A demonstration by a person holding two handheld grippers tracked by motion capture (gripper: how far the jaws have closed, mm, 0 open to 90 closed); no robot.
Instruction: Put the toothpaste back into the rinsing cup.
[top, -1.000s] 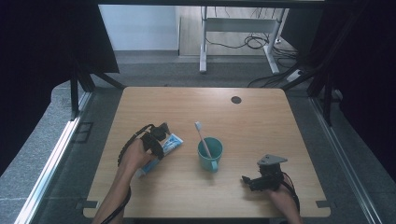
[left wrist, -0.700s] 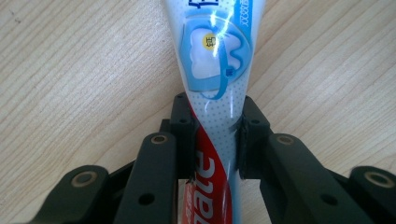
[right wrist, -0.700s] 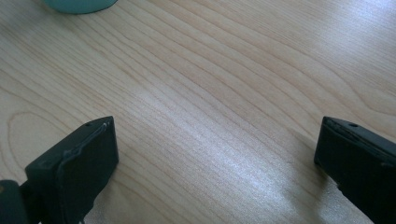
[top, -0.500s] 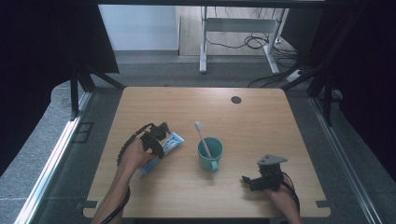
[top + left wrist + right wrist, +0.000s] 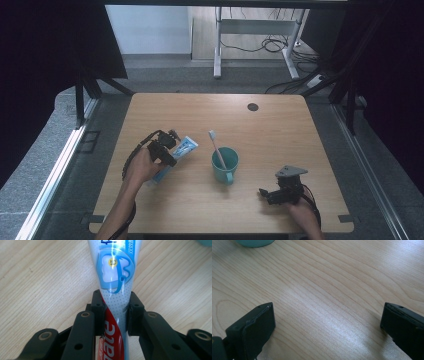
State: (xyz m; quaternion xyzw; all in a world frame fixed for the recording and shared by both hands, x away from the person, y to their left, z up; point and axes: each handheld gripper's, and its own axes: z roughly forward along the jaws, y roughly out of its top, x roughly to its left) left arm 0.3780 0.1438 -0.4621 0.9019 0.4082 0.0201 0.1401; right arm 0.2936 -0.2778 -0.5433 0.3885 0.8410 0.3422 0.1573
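A white, blue and red toothpaste tube (image 5: 116,272) is pinched across its middle by my left gripper (image 5: 115,310), which is shut on it. From above, the tube (image 5: 184,146) sticks out to the right of the left gripper (image 5: 169,151), left of centre and slightly off the wood. To its right stands a teal cup (image 5: 225,165) with a white toothbrush (image 5: 216,147) leaning in it, head up. My right gripper (image 5: 267,195) rests near the front right, open, jaws pointing left toward the cup. Between its jaws (image 5: 328,320) lies only bare wood, with the cup's base (image 5: 254,242) farther off.
The wooden table (image 5: 280,130) has a dark round grommet (image 5: 252,106) near its back edge. A metal desk frame (image 5: 255,30) and cables stand on the floor beyond. Dark curtains flank both sides.
My left gripper has risen a little with the toothpaste tube still held. The right gripper, cup and toothbrush have stayed put.
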